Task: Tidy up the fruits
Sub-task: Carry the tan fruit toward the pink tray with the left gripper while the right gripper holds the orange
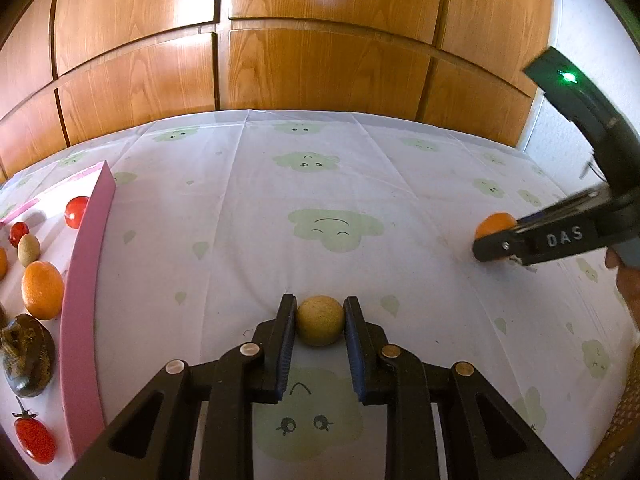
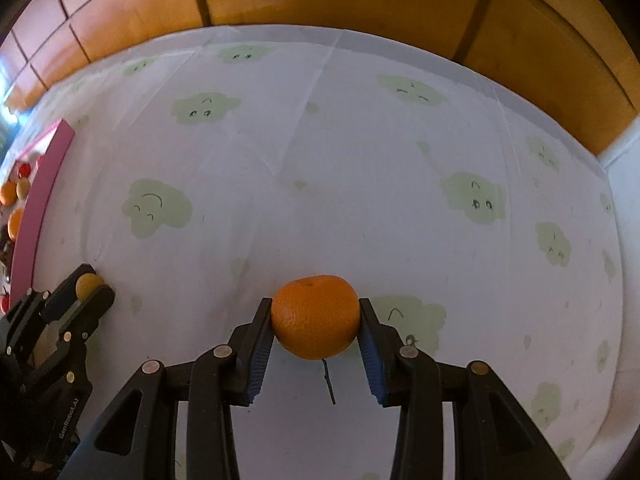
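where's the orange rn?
Right wrist view, centre: orange sits between the right gripper pads on the tablecloth, right of the left gripper.

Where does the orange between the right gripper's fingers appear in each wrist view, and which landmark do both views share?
Left wrist view: the orange sits at the far right edge, mostly hidden behind the right gripper.
Right wrist view: the orange is low in the centre, between that gripper's fingers.
Shared landmark: the pink tray wall at the left in both.

left edge cuts off an orange [image 1: 2,263] in the pink tray [image 1: 86,280].
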`<state>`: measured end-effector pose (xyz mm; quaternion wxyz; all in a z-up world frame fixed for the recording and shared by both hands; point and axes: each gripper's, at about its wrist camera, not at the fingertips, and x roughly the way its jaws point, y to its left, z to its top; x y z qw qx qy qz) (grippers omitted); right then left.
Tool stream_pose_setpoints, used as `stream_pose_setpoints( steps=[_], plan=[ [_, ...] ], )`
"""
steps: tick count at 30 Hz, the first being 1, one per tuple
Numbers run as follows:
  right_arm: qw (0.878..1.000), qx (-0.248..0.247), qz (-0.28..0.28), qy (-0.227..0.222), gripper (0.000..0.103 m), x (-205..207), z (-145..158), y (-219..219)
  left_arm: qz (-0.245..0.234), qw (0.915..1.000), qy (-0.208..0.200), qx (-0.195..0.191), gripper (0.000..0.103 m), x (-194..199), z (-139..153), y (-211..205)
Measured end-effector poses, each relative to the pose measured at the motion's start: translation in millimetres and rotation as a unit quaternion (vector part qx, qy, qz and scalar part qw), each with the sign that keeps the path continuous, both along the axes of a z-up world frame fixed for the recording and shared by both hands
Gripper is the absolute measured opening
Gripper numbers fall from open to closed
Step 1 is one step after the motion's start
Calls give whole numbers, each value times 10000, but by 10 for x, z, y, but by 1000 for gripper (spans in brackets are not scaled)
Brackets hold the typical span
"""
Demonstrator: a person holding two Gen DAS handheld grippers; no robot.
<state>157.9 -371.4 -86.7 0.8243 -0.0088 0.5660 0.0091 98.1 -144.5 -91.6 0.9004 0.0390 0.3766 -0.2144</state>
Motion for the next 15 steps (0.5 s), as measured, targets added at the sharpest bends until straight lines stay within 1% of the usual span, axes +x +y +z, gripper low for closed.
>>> stream_pose_setpoints(
  steps=[3,8,10,15],
  plan=[
    [10000,39,-6,-36,40,10,8,-36,5,10000,-17,48,24,-3,3,-7],
    [9999,-65,93,-55,40,15,6,6,15,9999,-44,131,24,-7,2,-24],
    [9999,-65,111,-59,40,-42,22,-21,23,9998,-60,170,24,-16,8,-42],
    [9998,-105,170,-35,40,-40,10,54,30,9998,-68,202,24,-17,10,-52]
  ],
)
